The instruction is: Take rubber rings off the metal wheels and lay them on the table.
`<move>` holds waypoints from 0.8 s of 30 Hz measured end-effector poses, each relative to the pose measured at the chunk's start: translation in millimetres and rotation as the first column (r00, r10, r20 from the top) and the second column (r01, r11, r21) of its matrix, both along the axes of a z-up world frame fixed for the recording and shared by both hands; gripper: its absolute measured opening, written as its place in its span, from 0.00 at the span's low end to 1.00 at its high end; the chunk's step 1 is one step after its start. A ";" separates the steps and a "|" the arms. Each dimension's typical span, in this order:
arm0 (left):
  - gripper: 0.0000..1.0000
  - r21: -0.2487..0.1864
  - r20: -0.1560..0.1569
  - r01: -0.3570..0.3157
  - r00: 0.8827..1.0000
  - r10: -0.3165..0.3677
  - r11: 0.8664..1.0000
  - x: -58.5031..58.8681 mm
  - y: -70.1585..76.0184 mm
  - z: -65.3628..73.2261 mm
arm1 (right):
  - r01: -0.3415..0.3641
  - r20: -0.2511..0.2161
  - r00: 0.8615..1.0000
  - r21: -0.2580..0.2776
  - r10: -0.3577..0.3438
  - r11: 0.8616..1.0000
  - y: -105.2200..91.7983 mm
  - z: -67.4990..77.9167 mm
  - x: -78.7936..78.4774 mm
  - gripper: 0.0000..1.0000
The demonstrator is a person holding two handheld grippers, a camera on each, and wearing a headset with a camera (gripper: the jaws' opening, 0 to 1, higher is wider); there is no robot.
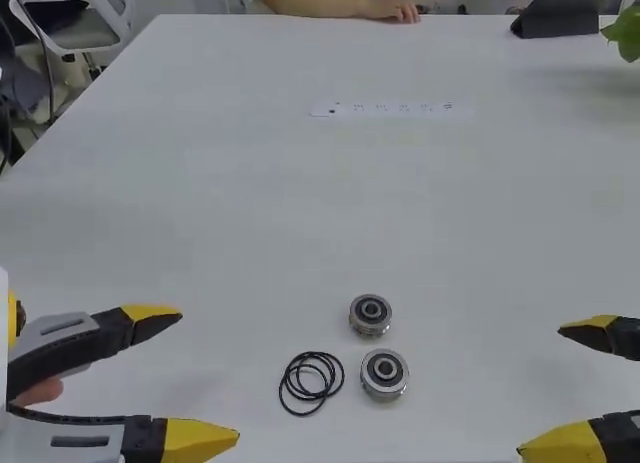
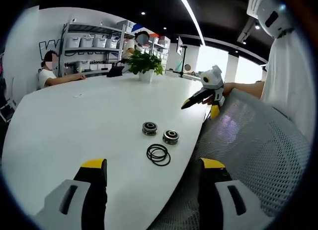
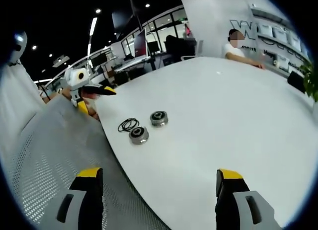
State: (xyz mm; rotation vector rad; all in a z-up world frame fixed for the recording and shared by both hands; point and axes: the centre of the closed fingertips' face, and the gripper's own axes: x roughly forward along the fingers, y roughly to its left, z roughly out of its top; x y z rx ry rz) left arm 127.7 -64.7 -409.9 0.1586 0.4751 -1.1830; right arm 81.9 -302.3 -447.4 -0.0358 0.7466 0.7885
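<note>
At lower centre, rubber rings (image 1: 311, 382) are lying beside two metal wheels (image 1: 370, 315) on the worktop (image 1: 300, 183); I am holding left tool (image 1: 205, 378) and right tool (image 1: 540, 388) spread. Light, floppy rings probably want pinching at an outer edge.

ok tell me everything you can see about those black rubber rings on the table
The rubber rings are thin black loops, several overlapping in one small loose pile; the exact count is unclear. They lie flat on the white table near its front edge. In the head view they sit just left of the nearer metal wheel, with a narrow gap between. The left gripper and right gripper, both open, flank them without touching.
</note>
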 end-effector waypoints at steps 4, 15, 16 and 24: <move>0.73 0.004 0.003 -0.005 1.000 0.005 1.000 0.5 0.9 0.1 | 0.004 -0.007 1.000 -0.018 -0.004 1.000 -3.8 -2.9 -2.7 0.94; 0.74 0.011 -0.008 -0.015 1.000 0.015 1.000 -1.9 2.0 -2.8 | 0.004 -0.005 1.000 -0.014 -0.004 1.000 -3.9 -2.6 -3.5 0.94; 0.74 0.011 -0.008 -0.016 1.000 0.016 1.000 -1.9 2.1 -2.9 | 0.004 -0.005 1.000 -0.015 -0.004 1.000 -4.0 -2.7 -3.6 0.94; 0.75 0.009 -0.015 -0.020 1.000 0.020 1.000 -2.0 1.9 -4.2 | 0.004 -0.006 1.000 -0.017 -0.004 1.000 -3.6 -3.6 -4.5 0.93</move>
